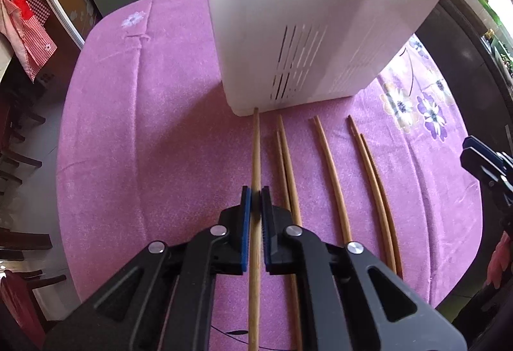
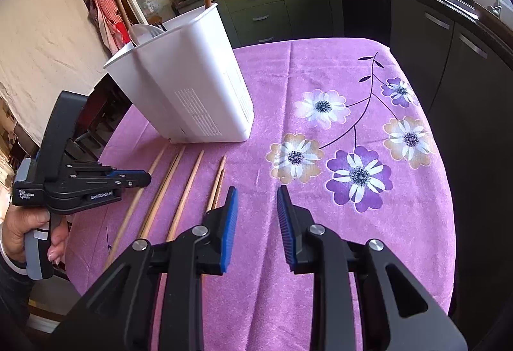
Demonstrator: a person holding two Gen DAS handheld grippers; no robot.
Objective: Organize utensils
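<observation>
Several wooden chopsticks lie in a row on the purple tablecloth in front of a white slotted utensil holder (image 1: 307, 30). My left gripper (image 1: 256, 190) is shut on the leftmost chopstick (image 1: 256, 145), whose tip touches the holder's base. Other chopsticks (image 1: 332, 171) lie to its right. In the right wrist view the left gripper (image 2: 141, 179) sits low over the leftmost chopstick (image 2: 150, 174). My right gripper (image 2: 257, 193) is open and empty, just right of the chopstick row (image 2: 187, 187). The holder (image 2: 189, 75) contains a white spoon, a fork and dark sticks.
The round table (image 2: 352, 238) has a flowered purple cloth. Dark kitchen cabinets (image 2: 449, 62) and a counter with pans run behind and to the right. A checked apron (image 2: 102, 11) hangs at the left wall. Chairs stand left of the table (image 1: 19, 158).
</observation>
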